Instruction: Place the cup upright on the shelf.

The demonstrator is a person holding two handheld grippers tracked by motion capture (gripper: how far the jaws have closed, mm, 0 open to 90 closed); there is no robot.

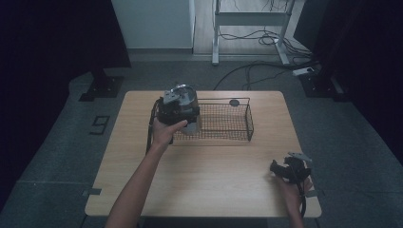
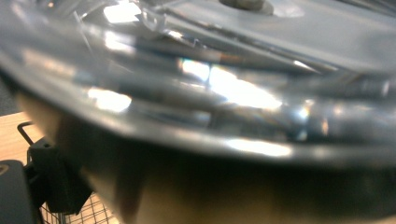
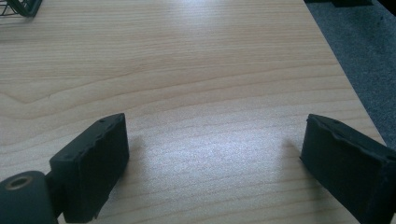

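The left gripper (image 1: 183, 105) hangs over the left end of the wire basket (image 1: 249, 124), carrying what looks like a shiny glass lid (image 2: 219, 93); the left gripper view is so close and blurred that I cannot be sure it is a lid and not a bowl. The step in hand seems to be setting it into the basket. To do that well, keep the lid level, bring it down inside the basket's left wall rather than onto the rim, and let go only once it rests on the mesh floor, since glass dropped onto wire may chip or skid.

The lid sits right against the left fingers (image 2: 56, 182), its rim running across and above them, and it appears pinched by its edge, with the fingers set narrow on it. It hovers over the basket's left end, clear of the small dark disc (image 1: 234, 102) at the basket's far rim.

The right gripper (image 1: 280, 170) rests low on the bench (image 3: 196, 70), well right of the basket and nearer the person, its fingers (image 3: 93, 158) wide apart with nothing between them.
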